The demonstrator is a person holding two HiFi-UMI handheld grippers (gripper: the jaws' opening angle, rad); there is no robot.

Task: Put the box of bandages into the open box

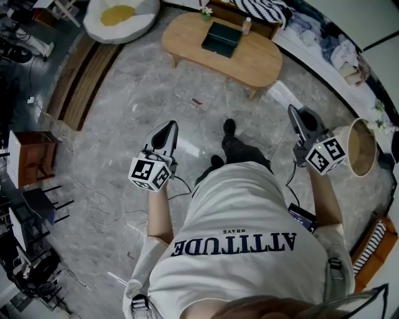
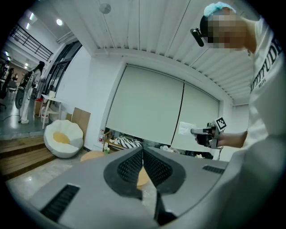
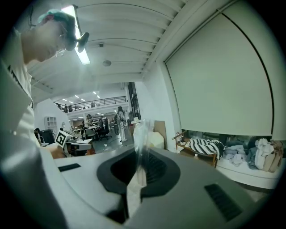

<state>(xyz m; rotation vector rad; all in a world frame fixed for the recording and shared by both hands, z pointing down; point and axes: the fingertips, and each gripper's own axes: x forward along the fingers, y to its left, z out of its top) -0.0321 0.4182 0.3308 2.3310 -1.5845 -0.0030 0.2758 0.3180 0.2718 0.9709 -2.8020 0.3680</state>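
Note:
A dark green box [image 1: 221,38] lies on the oval wooden table [image 1: 262,65] a few steps ahead; I cannot tell whether it is open. No box of bandages can be made out in any view. My left gripper [image 1: 168,126] is held at waist height over the floor, jaws closed together with nothing between them [image 2: 143,154]. My right gripper [image 1: 291,110] hangs level with it on the other side, also shut and empty [image 3: 142,134]. Both point forward toward the table and stand far from it. Each gripper shows in the other's view, the right gripper [image 2: 208,133] and the left gripper [image 3: 67,142].
A small bottle [image 1: 247,25] and a little plant [image 1: 205,11] stand on the table's far edge. A white and yellow beanbag [image 1: 118,15] sits at the back left, wooden steps [image 1: 78,87] at the left, a round basket [image 1: 361,146] at my right. Cables [image 1: 93,199] trail over the marble floor.

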